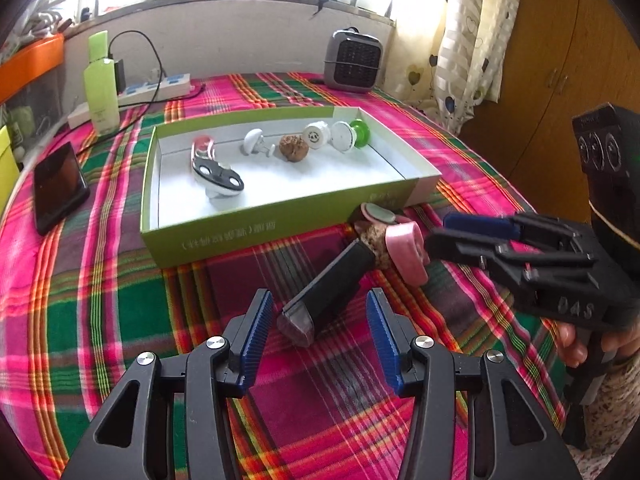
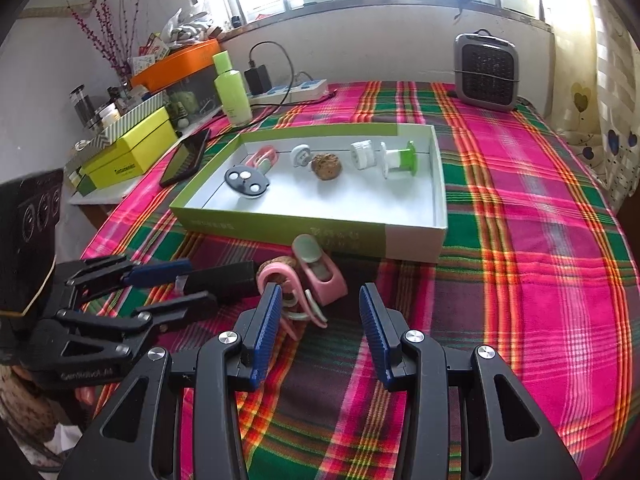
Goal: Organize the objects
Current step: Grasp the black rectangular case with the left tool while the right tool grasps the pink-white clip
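A black flat rectangular bar with a clear tip [image 1: 328, 292] lies on the plaid cloth [image 1: 120, 312], just before the green-walled cardboard tray [image 1: 224, 236] (pink clips [image 2: 320, 276] crowd its far end). Left gripper [image 1: 320, 320] and right gripper [image 2: 320, 320] both gape, holding nothing.

The desk [image 2: 540, 240] is covered with a woven plaid cloth, matt and a little fuzzy. The shallow box [image 2: 280, 226] looks like cardboard, smooth, green outside and white inside. The left gripper [image 1: 320, 332] and the right gripper [image 2: 320, 328] are matt black plastic with ribbed blue pads [image 1: 256, 332] and shiny metal screws. The pink clip [image 2: 320, 270] is smooth plastic. The walnut [image 1: 294, 147] is rough and wrinkled. The phone [image 1: 58, 184] has a glossy dark face.
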`<state>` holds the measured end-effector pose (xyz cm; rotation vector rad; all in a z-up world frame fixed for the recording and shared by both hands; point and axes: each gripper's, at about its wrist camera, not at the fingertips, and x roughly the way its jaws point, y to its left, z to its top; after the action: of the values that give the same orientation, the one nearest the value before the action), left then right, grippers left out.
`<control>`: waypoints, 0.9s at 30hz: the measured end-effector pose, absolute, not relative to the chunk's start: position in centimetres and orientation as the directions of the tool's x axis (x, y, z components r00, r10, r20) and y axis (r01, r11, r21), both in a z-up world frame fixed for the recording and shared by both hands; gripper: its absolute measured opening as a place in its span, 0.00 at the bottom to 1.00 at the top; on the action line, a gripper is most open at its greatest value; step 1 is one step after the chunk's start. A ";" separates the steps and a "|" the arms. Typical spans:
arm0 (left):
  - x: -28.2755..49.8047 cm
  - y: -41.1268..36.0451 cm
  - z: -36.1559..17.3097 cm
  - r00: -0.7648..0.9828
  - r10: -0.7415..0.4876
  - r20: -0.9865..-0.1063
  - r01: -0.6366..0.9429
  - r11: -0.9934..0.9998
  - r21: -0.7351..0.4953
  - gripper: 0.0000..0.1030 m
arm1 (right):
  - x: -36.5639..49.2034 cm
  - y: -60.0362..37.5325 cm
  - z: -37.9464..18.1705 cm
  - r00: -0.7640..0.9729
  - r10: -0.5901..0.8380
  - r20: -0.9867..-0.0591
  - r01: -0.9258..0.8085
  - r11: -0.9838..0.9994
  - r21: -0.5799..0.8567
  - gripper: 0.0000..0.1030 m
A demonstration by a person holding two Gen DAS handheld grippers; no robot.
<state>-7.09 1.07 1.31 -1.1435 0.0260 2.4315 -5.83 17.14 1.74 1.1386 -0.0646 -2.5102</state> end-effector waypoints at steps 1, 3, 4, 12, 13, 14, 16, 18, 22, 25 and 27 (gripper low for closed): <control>-7.2 1.1 1.3 -0.558 0.382 -0.737 -0.402 -0.901 -0.163 0.45 | -5.8 17.0 1.6 -0.588 -0.373 -0.717 0.337 -0.920 0.202 0.41; -7.4 1.3 1.3 -0.564 0.369 -0.739 -0.404 -0.904 -0.143 0.45 | -5.7 16.6 1.4 -0.577 -0.387 -0.720 0.354 -0.912 0.207 0.41; -7.6 1.4 1.2 -0.562 0.361 -0.744 -0.406 -0.904 -0.133 0.46 | -5.8 16.5 1.2 -0.570 -0.394 -0.721 0.362 -0.908 0.210 0.41; -8.5 1.7 0.7 -0.549 0.352 -0.758 -0.407 -0.905 -0.125 0.46 | -6.4 15.5 0.1 -0.539 -0.382 -0.751 0.383 -0.905 0.186 0.41; -8.5 1.6 0.7 -0.548 0.353 -0.758 -0.403 -0.906 -0.130 0.46 | -6.5 15.5 0.0 -0.538 -0.373 -0.756 0.380 -0.908 0.178 0.41; -8.6 1.5 0.7 -0.547 0.355 -0.758 -0.400 -0.906 -0.135 0.46 | -6.5 15.4 0.0 -0.540 -0.367 -0.757 0.379 -0.909 0.171 0.41; -8.6 1.4 0.7 -0.547 0.361 -0.755 -0.398 -0.906 -0.145 0.45 | -6.5 15.4 -0.1 -0.546 -0.362 -0.756 0.381 -0.911 0.162 0.41; -8.6 1.2 0.6 -0.544 0.370 -0.753 -0.392 -0.906 -0.162 0.43 | -6.4 15.6 -0.1 -0.549 -0.367 -0.751 0.378 -0.910 0.168 0.38; -8.5 1.0 0.5 -0.548 0.364 -0.753 -0.374 -0.912 -0.169 0.33 | -6.3 15.8 0.0 -0.559 -0.357 -0.748 0.367 -0.916 0.162 0.28; -8.5 0.6 0.4 -0.543 0.376 -0.750 -0.360 -0.912 -0.196 0.27 | -6.1 15.8 0.1 -0.563 -0.356 -0.745 0.369 -0.916 0.159 0.23; -8.4 0.3 0.3 -0.540 0.386 -0.748 -0.350 -0.911 -0.218 0.26 | -5.9 15.8 0.2 -0.565 -0.358 -0.744 0.369 -0.915 0.161 0.23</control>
<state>-8.44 0.31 0.31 -1.1990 -0.0587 2.4392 -5.88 15.84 0.15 1.1674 0.0180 -2.4651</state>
